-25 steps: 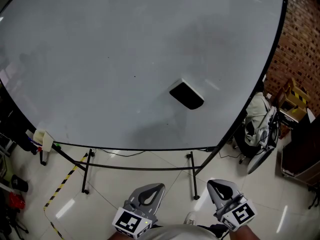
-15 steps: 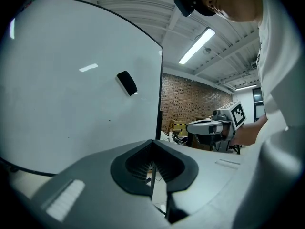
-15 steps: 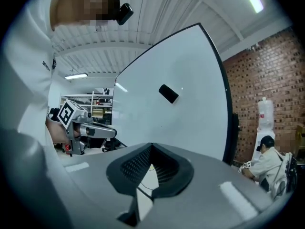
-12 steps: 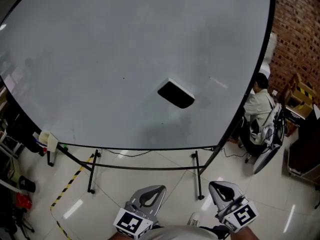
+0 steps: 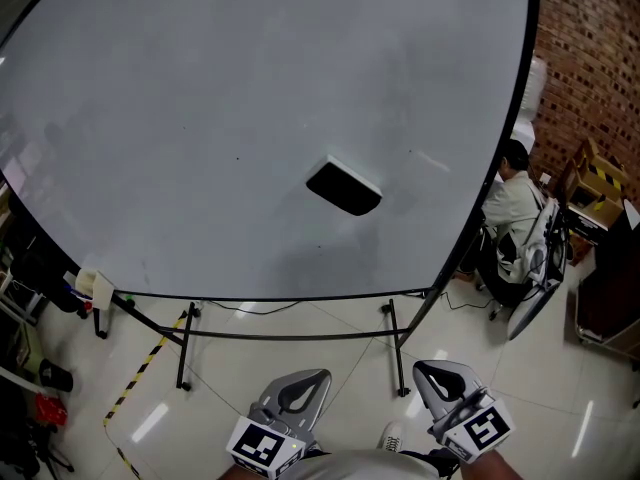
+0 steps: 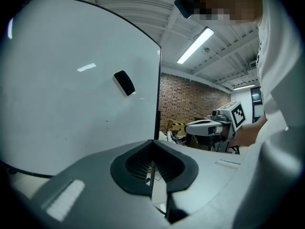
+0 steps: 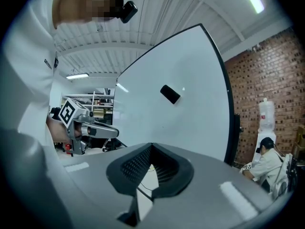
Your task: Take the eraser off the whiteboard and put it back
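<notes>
Since the eraser (image 5: 344, 188) clings just right of centre on the whiteboard (image 5: 180, 108), well apart from both tools, I judge it a light, stiff block, probably with a soft wiping face and a weak magnetic hold, best pinched across its two long sides. Left gripper (image 5: 297, 388) and right gripper (image 5: 447, 377) sit at the bottom of the head view, each with jaws together on nothing. Bare board surrounds the eraser on every side, though the black frame edge (image 5: 524, 68) at right and the stand's crossbar (image 5: 290, 336) below limit the approach.
</notes>
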Tool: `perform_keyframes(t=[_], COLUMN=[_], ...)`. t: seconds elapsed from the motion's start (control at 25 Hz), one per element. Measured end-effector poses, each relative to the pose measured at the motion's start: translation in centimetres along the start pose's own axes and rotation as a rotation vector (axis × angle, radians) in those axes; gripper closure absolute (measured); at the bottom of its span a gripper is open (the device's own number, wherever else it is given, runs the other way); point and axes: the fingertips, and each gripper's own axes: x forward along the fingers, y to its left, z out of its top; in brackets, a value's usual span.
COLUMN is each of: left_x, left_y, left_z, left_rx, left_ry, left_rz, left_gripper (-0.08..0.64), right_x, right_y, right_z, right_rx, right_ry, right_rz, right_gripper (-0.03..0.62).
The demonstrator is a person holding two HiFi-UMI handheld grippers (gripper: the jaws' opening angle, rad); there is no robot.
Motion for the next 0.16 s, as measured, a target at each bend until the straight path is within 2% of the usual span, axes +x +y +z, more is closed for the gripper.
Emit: perform_keyframes(t=[0.16], left_x=[0.19], left_y=[-0.07], left_z=[-0.47], left_rx=[0.003], left_ry=[-0.001], left_rz=[-0.018], left_gripper=[0.545], right_x=[0.39], right_y=[0.14], right_z=[0.16], right_rx=[0.001], right_ry=[-0.004], right_rz=[-0.002], right_gripper=[0.591])
